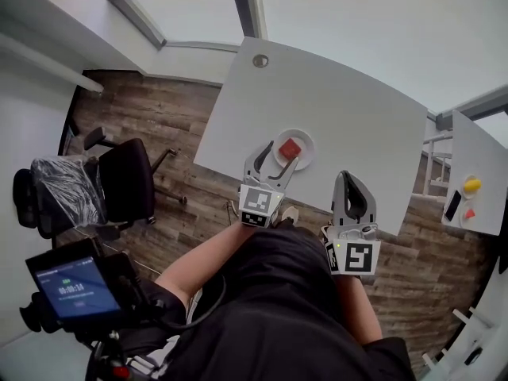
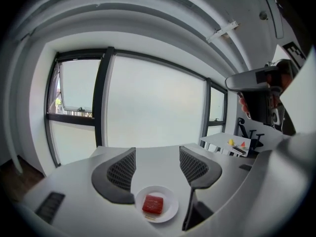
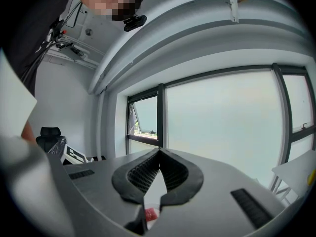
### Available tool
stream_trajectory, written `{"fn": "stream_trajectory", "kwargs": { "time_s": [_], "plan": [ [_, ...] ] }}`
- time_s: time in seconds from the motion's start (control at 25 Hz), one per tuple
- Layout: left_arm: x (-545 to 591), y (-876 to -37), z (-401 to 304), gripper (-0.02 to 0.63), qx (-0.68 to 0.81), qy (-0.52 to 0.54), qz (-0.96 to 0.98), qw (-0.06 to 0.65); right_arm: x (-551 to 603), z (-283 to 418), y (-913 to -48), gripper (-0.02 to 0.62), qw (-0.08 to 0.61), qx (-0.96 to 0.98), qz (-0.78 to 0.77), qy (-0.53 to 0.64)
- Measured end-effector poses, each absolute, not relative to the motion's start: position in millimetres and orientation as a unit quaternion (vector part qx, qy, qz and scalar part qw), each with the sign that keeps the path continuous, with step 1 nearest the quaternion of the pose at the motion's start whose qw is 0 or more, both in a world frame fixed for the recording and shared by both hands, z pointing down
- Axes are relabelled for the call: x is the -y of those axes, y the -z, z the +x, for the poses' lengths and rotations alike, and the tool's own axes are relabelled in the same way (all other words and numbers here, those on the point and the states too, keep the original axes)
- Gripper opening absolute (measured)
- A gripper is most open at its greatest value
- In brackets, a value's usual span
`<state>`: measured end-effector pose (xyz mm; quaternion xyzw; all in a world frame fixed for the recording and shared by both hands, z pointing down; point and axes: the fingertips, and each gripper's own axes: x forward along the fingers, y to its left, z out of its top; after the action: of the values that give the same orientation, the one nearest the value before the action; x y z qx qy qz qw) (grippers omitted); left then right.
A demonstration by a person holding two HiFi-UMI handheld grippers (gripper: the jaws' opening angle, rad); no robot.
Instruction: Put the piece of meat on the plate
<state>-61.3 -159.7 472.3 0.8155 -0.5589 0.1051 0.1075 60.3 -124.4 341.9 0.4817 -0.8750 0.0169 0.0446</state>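
Apparently done: noted the red piece of meat lying flat in the middle of the white plate, close to the near edge of the white table. Found the left gripper hovering at that edge, just by the plate's near rim, jaws spread wide with nothing between them. Checked in the left gripper view: meat and plate seen low between the parted jaws, apart from both. Found the right gripper further right along the same edge, well clear of the plate, jaws pressed together at the tips and pinching nothing. Judged the placing complete, with meat resting wholly inside the rim. Nothing left, seemingly, but to draw both grippers back.
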Motion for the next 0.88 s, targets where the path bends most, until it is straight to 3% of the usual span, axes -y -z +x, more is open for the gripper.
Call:
{"fn": "stream_trajectory", "kwargs": {
  "time_s": [0.32, 0.88],
  "plan": [
    [142.9, -411.6, -38.2, 0.279, 0.54, -0.064, 0.838, 0.048, 121.5, 64.7, -340.5, 0.005, 0.041, 0.872, 0.488, -0.012],
    [110.3, -356.0, -35.4, 0.279, 0.538, 0.016, 0.842, 0.038, 110.5, 80.2, -326.3, 0.005, 0.038, 0.86, 0.509, 0.005]
  ]
}}
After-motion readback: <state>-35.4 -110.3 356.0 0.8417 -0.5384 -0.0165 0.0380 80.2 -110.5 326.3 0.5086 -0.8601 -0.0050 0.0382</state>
